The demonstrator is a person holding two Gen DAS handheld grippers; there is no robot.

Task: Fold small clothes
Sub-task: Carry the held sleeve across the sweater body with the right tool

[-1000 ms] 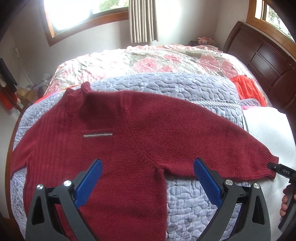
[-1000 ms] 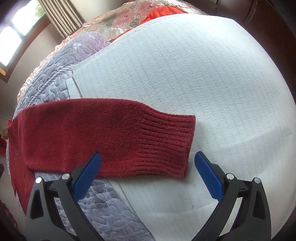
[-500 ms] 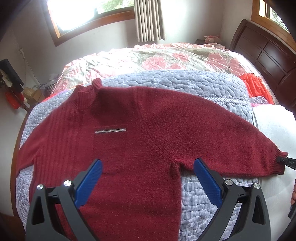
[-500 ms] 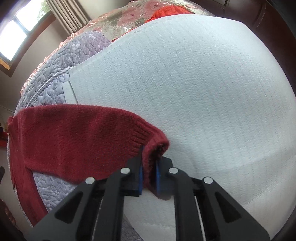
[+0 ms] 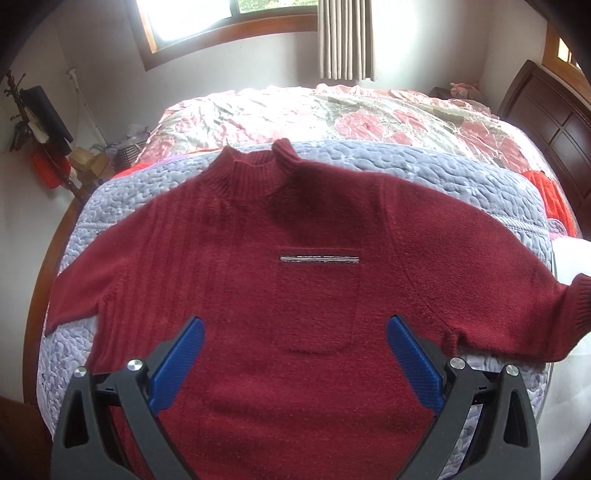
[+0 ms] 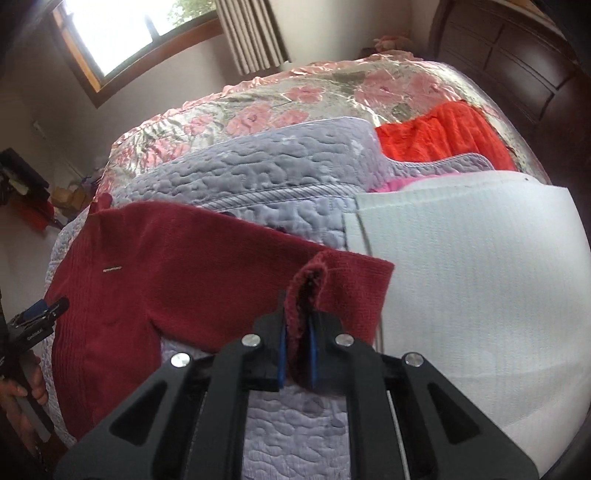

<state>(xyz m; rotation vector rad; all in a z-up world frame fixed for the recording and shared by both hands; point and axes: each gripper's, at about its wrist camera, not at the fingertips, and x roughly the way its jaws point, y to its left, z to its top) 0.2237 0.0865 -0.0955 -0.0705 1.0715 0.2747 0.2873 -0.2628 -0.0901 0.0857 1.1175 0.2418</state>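
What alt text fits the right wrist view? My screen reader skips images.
Right gripper shut on the dark red sweater's cuff, lifting it off a lilac quilt. White mat right, floral bedspread behind.

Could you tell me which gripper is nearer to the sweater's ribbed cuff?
Right. The right gripper is clamped on the cuff; the left gripper hovers open over the sweater's body.

- The left wrist view is aimed from the foot-side edge of the bed, looking down and forward over the red sweater (image 5: pixel 295 258) toward the window (image 5: pixel 221 22).
- The right wrist view is held close and low, beside the sleeve cuff (image 6: pixel 306 291).
- The sweater, lilac quilt (image 6: pixel 258 166) and window are shared by both.
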